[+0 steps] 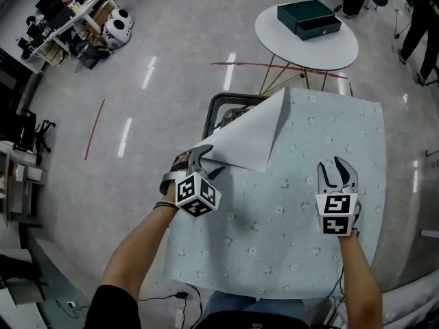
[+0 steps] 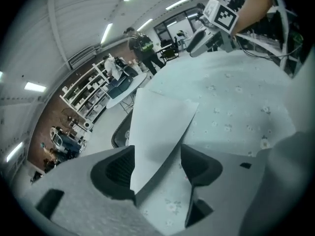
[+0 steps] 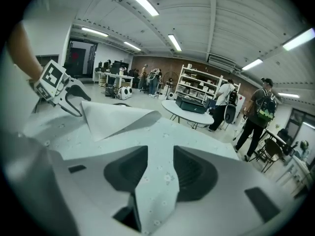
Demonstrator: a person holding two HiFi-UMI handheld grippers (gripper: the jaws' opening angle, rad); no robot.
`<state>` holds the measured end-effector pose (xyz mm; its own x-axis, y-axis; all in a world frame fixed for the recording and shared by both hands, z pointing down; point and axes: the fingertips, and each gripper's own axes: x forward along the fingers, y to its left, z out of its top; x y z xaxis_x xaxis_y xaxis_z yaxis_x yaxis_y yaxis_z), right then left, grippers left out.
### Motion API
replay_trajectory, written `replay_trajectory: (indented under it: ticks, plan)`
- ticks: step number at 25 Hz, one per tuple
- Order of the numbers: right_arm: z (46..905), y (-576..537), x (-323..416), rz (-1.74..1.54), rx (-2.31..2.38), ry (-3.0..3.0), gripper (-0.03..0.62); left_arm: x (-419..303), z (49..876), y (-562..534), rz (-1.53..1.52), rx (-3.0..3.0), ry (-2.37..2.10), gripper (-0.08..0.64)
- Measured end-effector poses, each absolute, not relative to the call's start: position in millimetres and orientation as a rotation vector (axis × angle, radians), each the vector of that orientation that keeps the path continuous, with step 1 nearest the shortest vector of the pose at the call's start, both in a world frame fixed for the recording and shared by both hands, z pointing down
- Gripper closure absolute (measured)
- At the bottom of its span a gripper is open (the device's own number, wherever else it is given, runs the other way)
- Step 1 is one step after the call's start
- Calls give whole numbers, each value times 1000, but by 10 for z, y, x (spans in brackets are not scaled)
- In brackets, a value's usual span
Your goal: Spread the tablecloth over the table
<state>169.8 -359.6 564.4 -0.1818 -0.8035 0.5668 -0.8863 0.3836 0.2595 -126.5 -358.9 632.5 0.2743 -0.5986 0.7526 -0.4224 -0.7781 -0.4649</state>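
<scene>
Left gripper (image 1: pixel 204 153): jaws pinch the folded-back left far corner of tablecloth (image 1: pixel 288 214), plain white underside up. Right gripper (image 1: pixel 337 170): jaws nip raised ridge of cloth. Cloth thin, pale blue, small flower print. Far: round white table (image 1: pixel 274 36), dark box (image 1: pixel 309 18); glossy grey floor (image 1: pixel 171 53).

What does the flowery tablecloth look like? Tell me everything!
The tablecloth is thin, pale blue-green with little white flowers and a plain white underside. It lies mostly flat, but its far left corner is folded back, showing white. The left gripper pinches that flap's tip; the right gripper pinches up a small ridge on the printed side.
</scene>
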Motion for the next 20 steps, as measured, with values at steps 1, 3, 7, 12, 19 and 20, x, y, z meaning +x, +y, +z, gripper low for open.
replay_trajectory:
  ticks: [1, 3, 7, 12, 19, 20]
  plan:
    - [5659, -3582, 1682, 173, 1448, -2005, 423, -1283, 6345, -3596, -1529, -2338, 922, 259]
    - [5691, -3560, 1651, 181, 1450, -1997, 425, -1308, 6388, -3612, -1548, -2281, 853, 266]
    - [5736, -3554, 1615, 206, 1463, -1981, 428, -1353, 6475, -3650, -1574, -2186, 753, 296]
    - [5737, -3557, 1632, 218, 1483, -1948, 433, -1383, 6463, -3681, -1590, -2101, 707, 342]
    - [5744, -3576, 1646, 240, 1509, -1922, 446, -1394, 6410, -3740, -1554, -2091, 718, 381]
    - [5746, -3577, 1637, 242, 1511, -1921, 448, -1394, 6391, -3748, -1536, -2100, 730, 388]
